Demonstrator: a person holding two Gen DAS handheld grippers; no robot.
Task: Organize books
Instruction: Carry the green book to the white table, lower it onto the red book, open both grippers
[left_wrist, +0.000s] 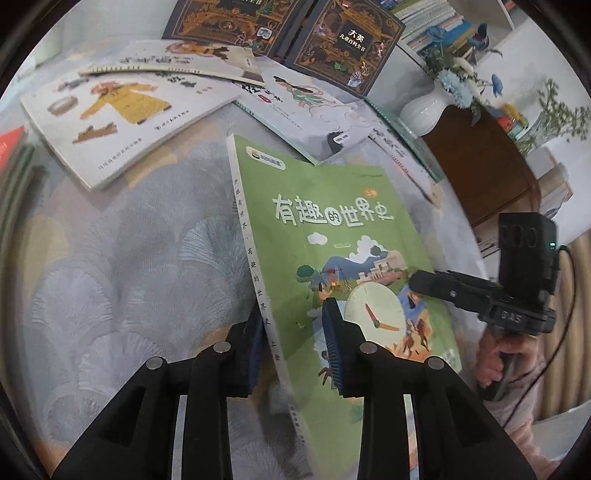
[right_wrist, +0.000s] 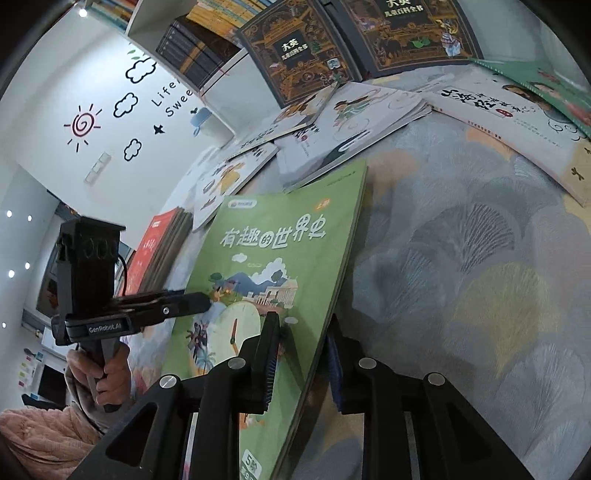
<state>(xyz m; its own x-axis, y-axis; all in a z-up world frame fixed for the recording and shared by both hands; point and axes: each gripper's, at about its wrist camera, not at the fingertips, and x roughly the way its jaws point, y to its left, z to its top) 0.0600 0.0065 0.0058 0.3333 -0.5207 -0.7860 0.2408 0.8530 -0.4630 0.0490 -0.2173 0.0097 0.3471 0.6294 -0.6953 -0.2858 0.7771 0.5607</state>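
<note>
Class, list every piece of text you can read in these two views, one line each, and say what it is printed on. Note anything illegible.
"有趣的世界史" on the green book cover.
"上册" badge there: blurred, uncertain.
"大英 儿童百科全书" on the dark book.
"GenRobot.AI" on the left gripper body.
"Life" and "Swee", cut off, on the wall sticker.
"5阶" at the green cover's bottom corner.
White picture book titles and publisher lines: too blurred to read.

From my left hand-held gripper, the world-history book lies at 12 o'clock on the surface; picture books at 11; boxed volumes behind them; vase at 2.
</note>
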